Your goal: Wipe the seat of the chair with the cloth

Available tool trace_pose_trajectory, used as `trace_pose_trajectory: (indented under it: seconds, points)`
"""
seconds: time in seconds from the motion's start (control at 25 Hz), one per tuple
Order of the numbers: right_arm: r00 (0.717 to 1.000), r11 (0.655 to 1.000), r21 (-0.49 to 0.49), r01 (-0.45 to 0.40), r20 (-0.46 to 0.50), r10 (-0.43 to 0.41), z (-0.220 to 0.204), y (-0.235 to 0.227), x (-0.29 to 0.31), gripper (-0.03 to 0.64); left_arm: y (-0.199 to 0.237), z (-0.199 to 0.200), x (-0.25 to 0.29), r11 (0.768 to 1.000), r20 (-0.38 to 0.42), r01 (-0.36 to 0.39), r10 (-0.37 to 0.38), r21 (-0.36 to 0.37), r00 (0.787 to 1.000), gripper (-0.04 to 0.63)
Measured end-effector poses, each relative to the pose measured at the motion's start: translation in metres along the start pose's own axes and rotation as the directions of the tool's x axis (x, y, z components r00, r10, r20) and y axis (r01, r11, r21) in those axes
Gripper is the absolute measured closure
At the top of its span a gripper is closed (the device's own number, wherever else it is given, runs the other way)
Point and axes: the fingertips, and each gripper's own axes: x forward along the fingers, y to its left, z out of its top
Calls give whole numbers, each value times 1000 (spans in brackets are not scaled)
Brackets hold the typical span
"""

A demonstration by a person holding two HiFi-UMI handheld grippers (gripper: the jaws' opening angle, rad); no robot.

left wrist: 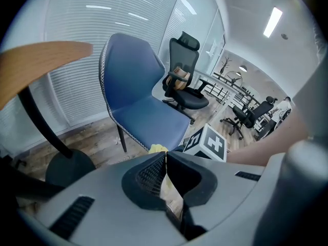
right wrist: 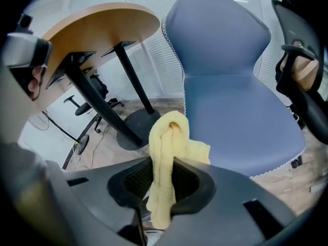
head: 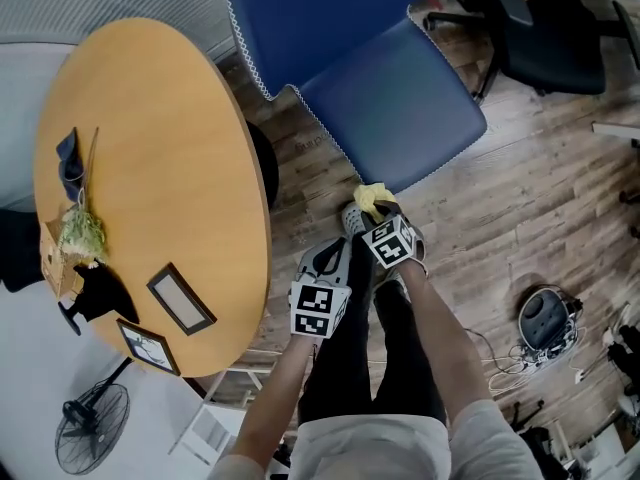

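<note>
The right gripper [head: 380, 213] clamps a crumpled yellow terry cloth [head: 373, 198] just short of the near edge of the padded blue chair seat [head: 395, 103], which lies straight ahead. The left gripper [head: 328, 260], its jaws pressed together on nothing, sits nearer the person, to the left.

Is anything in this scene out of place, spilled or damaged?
Nothing much stands out. The chair stands upright, and its seat shows no spill or tear. The cloth is bunched in the right gripper, not yet on the seat. Only some cables lie tangled on the floor.
</note>
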Motion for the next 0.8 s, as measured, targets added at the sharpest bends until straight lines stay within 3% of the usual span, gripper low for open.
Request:
trace_pose_trajectory:
  seconds: [0.24,0.48,0.8]
  points:
    - [995,1000,29,-7,103,4,14,21,-85,517,-15,14,-18,1000,29,-12,11,17,1000,566]
    - [968,994,102,23,245,-47,26,31,-202,515,-49,41,-63,999,75,-34,32,32,997,566]
    - [902,974,223,39,411,-131,48,46,-338,514,-100,71,-126,998,171,-36,45,-55,984,566]
